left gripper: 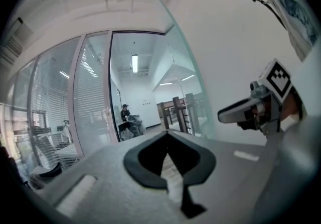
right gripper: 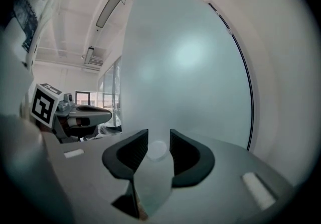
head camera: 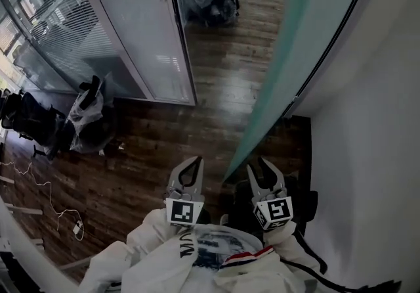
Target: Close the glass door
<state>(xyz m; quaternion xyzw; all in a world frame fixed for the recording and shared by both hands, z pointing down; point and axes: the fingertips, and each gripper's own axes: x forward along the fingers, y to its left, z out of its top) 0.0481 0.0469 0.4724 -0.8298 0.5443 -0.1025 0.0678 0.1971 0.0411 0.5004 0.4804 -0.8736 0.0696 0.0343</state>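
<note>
Nearest, at the bottom centre of the head view, two grippers sit side by side, each with one marker cube. The left gripper (head camera: 196, 161) has its jaws brought together at the tips and carries nothing; its own view (left gripper: 167, 134) shows the tips meeting, with only a leaf-shaped hollow behind them. The right gripper (head camera: 258, 165) has its jaws apart by a narrow gap. Its own view (right gripper: 159, 143) shows the frosted pane through that gap, along with a small round disc (right gripper: 157, 150) that no other view shows. Whether the jaws touch the pane I cannot tell.

The single glass door (head camera: 295, 42) slants from the upper right of the head view down to a lower corner just left of the right gripper, and it fills the middle of the right gripper view (right gripper: 190, 67).

Only the head view shows the wooden floor (head camera: 216, 88) and a fixed glass partition (head camera: 131, 22) at upper left. Only the left gripper view shows one distant person (left gripper: 125, 112) at centre.
</note>
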